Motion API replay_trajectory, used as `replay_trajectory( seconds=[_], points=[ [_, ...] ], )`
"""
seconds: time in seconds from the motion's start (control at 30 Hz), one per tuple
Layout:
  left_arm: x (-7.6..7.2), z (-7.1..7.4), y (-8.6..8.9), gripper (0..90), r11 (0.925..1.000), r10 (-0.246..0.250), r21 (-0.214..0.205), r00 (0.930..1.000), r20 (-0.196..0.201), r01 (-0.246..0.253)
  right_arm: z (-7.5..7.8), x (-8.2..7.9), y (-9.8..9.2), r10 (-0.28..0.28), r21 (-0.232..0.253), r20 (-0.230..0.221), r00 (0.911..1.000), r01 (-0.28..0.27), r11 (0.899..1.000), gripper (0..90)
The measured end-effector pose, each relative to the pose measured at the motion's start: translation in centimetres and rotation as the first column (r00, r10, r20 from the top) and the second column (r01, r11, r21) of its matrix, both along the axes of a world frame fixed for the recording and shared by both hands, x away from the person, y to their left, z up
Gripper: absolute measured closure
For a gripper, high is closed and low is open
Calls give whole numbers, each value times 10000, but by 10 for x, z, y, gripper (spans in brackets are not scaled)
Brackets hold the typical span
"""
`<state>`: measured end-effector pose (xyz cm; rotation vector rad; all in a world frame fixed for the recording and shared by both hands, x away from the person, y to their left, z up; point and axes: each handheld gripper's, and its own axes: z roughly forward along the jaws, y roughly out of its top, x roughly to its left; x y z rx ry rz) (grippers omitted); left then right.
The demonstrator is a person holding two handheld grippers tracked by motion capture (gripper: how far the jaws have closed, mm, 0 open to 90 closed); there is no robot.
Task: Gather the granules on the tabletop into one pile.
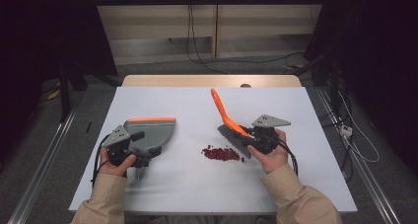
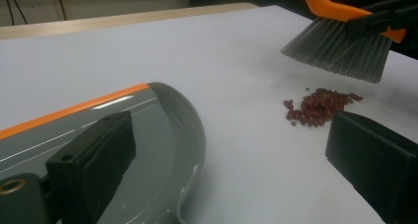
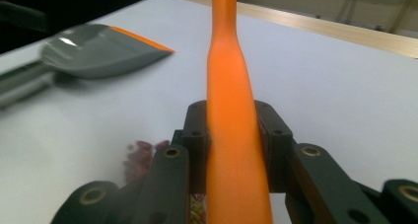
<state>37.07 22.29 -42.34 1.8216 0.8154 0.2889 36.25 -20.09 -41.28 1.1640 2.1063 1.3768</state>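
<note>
right claw (image 1: 252, 137): clenched on the brush (image 3: 235, 150), pads pressing the orange handle from both sides.
brush: in the right claw; its long axis runs from the bristles (image 2: 337, 50) beside the claw up and away along the handle, whose tip points to the table's far side.
beans (image 1: 223, 154): a small red heap on the table, just beside the bristles on the side toward the left claw; the bristles hang a little above them in the left gripper view.
left claw (image 1: 139, 160): grasping the dustpan (image 1: 150, 132) by its near end, it seems; jaws stand wide, so i cannot tell if the pads press.
dustpan: beyond the left claw, orange lip pointing away from the person, well apart from the beans.
step: sweeping the beans together, by my reading.
next move: lower the bristles behind the heap, bring the pan's lip round to face it, sweep across.
</note>
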Motion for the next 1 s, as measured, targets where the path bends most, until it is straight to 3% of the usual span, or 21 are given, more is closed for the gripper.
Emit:
replay_trajectory(
  seconds=[0.27, 0.63, 1.0],
  points=[
    [0, 0, 0, 48, 10000, 29, -32, 10000, -3, -29, -11, -10, -5, -1266, -283, 20, 9920, 1266, 9916, 712],
    [-1, 0, -1, 48, 10000, -2, 1, 10000, -15, 2, -17, -18, -5, -1942, -462, 121, 9809, 1945, 9798, 712],
    [-1, 0, -1, 48, 10000, -14, 4, 10000, 18, 14, -20, -27, -3, -2563, -908, 626, 9646, 2613, 9610, 712]
  ],
)
